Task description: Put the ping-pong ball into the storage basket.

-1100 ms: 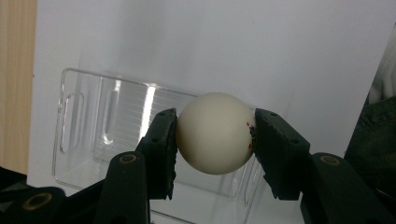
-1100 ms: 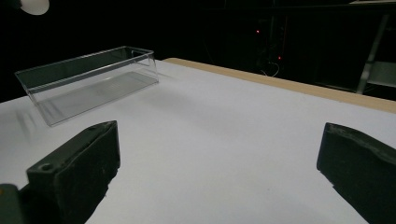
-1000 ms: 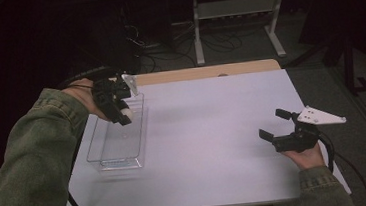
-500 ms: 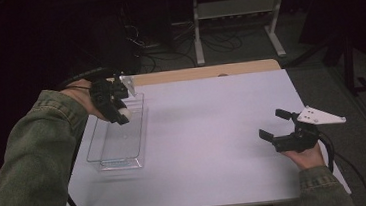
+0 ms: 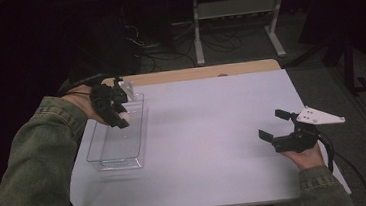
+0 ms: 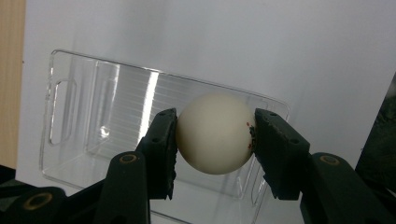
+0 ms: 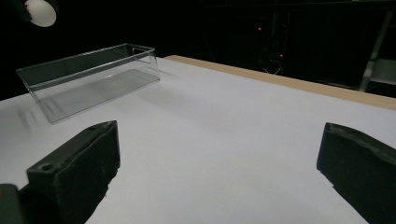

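My left gripper [image 5: 120, 119] is shut on a white ball [image 6: 215, 133], held in the air over a clear plastic bin [image 5: 119, 138] at the left of the white table. In the left gripper view both pads [image 6: 163, 142] press the ball's sides, with the bin [image 6: 93, 112] seen below it. The ball [image 7: 40, 12] also appears high at the left in the right gripper view, above the bin [image 7: 88, 77]. My right gripper [image 5: 275, 125] rests near the table's right front, open, with nothing between its jaws.
The white table top [image 5: 213, 130] spreads between the bin and the right gripper; its wooden far edge [image 5: 193, 73] runs along the back. A metal stand [image 5: 236, 13] and cables sit on the dark floor beyond. The person's green sleeve [image 5: 36, 166] reaches in from the lower left.
The left gripper with the ball has shifted slightly back and left over the bin. The right gripper has stayed put.
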Demonstrator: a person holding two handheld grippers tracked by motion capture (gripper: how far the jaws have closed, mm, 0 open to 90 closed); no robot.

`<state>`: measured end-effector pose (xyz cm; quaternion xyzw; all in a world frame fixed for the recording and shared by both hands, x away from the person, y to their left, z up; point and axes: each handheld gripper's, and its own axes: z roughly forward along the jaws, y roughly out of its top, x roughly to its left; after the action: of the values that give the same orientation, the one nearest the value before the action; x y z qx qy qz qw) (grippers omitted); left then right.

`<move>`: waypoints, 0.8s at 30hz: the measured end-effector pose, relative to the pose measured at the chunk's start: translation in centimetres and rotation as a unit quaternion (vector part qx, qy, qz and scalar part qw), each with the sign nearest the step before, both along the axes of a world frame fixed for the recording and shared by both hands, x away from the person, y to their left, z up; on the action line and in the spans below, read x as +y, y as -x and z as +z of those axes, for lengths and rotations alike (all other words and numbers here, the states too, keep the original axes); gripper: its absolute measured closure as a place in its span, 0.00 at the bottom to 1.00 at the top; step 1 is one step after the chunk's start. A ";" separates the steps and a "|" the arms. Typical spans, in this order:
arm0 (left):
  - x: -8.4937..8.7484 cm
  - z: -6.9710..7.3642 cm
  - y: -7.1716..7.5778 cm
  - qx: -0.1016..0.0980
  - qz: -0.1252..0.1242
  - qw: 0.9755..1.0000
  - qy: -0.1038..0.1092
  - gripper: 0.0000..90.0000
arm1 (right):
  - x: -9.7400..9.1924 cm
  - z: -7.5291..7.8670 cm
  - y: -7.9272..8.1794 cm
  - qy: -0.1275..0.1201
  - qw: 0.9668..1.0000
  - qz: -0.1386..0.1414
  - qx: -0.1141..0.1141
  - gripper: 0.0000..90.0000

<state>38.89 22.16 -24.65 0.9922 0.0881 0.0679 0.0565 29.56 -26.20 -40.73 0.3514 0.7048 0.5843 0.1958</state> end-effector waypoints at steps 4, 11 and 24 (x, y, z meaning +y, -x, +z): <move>-0.4 -0.5 0.1 0.005 -0.004 1.000 -0.001 0.57 | 0.0 0.0 0.0 0.000 1.000 0.001 0.000 0.00; -0.7 -1.4 0.0 -0.003 -0.008 1.000 -0.005 0.57 | 0.0 0.0 0.0 0.000 1.000 0.001 -0.001 0.00; -0.6 -2.9 -0.1 -0.002 -0.001 1.000 -0.004 0.57 | -0.1 0.1 0.0 -0.004 1.000 -0.001 -0.003 0.00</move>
<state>38.97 21.57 -27.56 0.9924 0.0865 0.0704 0.0524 29.52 -26.27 -40.68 0.3510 0.7019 0.5876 0.1970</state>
